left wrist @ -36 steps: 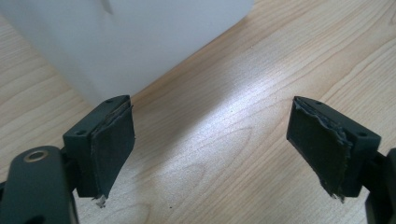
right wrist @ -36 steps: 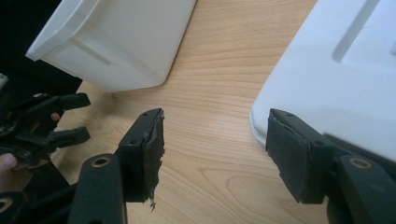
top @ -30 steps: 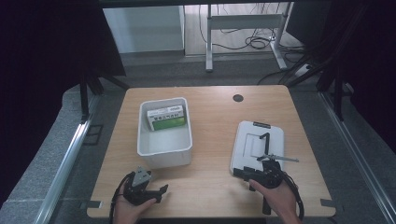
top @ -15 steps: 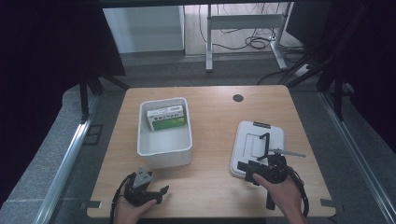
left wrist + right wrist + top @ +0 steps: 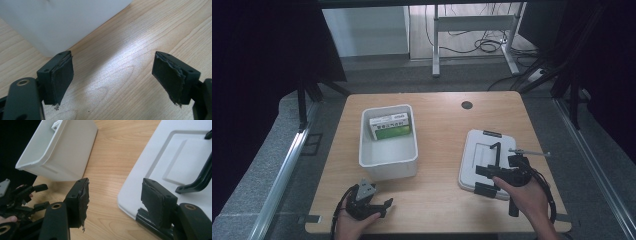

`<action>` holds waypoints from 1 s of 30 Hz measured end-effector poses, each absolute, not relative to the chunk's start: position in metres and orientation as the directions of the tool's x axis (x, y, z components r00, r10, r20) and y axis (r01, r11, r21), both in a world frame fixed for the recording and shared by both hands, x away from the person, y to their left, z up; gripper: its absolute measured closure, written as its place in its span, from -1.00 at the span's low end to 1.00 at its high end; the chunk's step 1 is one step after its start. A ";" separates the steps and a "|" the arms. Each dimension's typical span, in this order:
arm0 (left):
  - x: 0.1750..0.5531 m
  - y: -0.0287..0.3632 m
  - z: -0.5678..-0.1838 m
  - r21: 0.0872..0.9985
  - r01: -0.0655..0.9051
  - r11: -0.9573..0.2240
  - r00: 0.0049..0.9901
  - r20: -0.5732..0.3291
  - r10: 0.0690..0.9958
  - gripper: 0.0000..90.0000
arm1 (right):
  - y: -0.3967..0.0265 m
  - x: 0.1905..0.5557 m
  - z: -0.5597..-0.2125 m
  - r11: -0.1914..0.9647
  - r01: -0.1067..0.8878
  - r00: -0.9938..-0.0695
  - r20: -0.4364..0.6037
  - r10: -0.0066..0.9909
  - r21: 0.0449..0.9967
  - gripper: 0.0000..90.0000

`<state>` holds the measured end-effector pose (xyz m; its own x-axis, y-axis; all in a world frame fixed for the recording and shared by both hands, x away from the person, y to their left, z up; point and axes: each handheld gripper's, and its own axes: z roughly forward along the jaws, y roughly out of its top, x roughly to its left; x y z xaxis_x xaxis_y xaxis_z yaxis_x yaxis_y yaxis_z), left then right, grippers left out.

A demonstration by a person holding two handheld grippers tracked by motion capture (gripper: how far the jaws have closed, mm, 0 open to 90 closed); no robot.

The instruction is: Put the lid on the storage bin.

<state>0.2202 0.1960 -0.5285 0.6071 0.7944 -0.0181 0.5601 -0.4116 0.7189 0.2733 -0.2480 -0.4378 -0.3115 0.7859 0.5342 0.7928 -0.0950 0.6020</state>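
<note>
On the light wooden table lie three loose things: one white rectangular plastic tub, one green-and-white printed carton and one flat white plastic lid with a black handle. There are two hand-held grippers, one in each of the person's hands.

The right gripper hovers over the near edge of the lid, held by the person's right hand. In the right gripper view its two black padded fingers stand spread apart with nothing between them except bare wood and the rounded near corner of the lid; one finger sits over that corner, the other over the table beside it. Whether the pad touches the lid cannot be told. Beyond the fingers the lid's black handle rises, and farther off to the other side stands the tub.

The left gripper rests low at the near edge of the table in the person's left hand. Its two fingers are also spread wide, with only wood grain between them. The tub's white wall stands just ahead of them, closer to one fingertip, not touching either.

The carton leans inside the tub at its far end, well apart from both pairs of fingers.
</note>
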 end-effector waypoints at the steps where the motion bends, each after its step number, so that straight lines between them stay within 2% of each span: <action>1: 0.220 0.196 -0.528 0.722 0.557 -0.411 0.608 -0.016 0.794 -0.61 | -0.249 0.275 -0.437 -0.098 0.794 -0.308 0.536 0.786 0.600 -0.13; 19: 0.218 0.201 -0.530 0.721 0.564 -0.404 0.592 -0.012 0.806 -0.59 | -0.262 0.303 -0.413 -0.121 0.787 -0.255 0.497 0.829 0.605 -0.09; 30: 0.217 0.198 -0.532 0.714 0.565 -0.413 0.600 -0.012 0.800 -0.58 | -0.274 0.314 -0.408 -0.165 0.804 -0.177 0.495 0.851 0.571 -0.03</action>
